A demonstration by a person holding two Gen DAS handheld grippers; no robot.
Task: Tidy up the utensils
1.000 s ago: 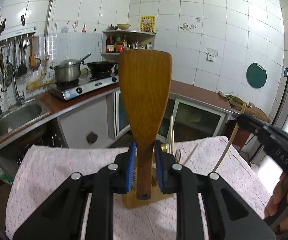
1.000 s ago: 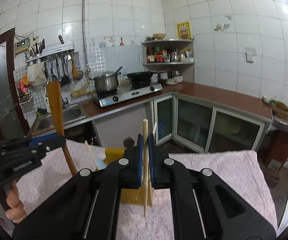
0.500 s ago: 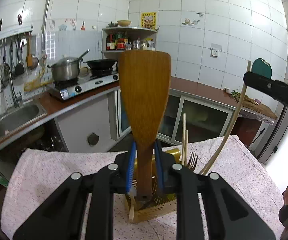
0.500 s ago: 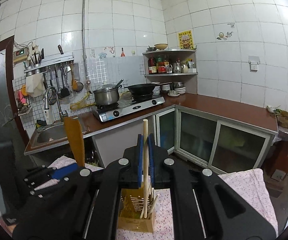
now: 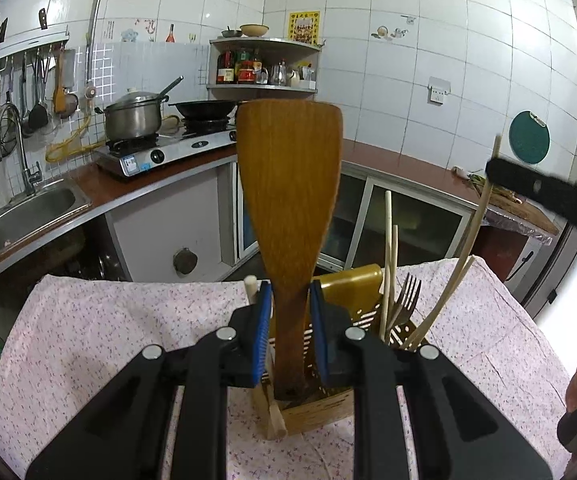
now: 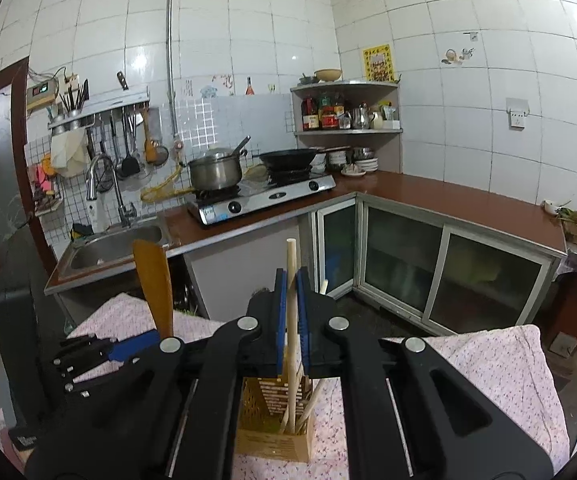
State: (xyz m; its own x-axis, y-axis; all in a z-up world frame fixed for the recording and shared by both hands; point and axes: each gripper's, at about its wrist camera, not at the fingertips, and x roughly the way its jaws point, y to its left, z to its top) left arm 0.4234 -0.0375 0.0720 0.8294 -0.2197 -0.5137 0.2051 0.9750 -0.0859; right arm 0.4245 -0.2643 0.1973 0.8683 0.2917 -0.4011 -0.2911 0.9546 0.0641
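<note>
Spatula (image 5: 288, 208) upright, blade up, pinched by left tongs (image 5: 288, 320), right tongs (image 6: 291, 320) pinching chopstick (image 6: 291, 304)

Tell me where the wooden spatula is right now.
The wooden spatula stands upright in the left gripper, centre of the left wrist view, its handle end lowered into the utensil holder, left of the fork.

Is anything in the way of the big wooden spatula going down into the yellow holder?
Nothing visibly blocks it. The wooden spatula, held in the left gripper, already has its handle end down at the yellow holder. The fork and chopsticks stand off to its right.
</note>
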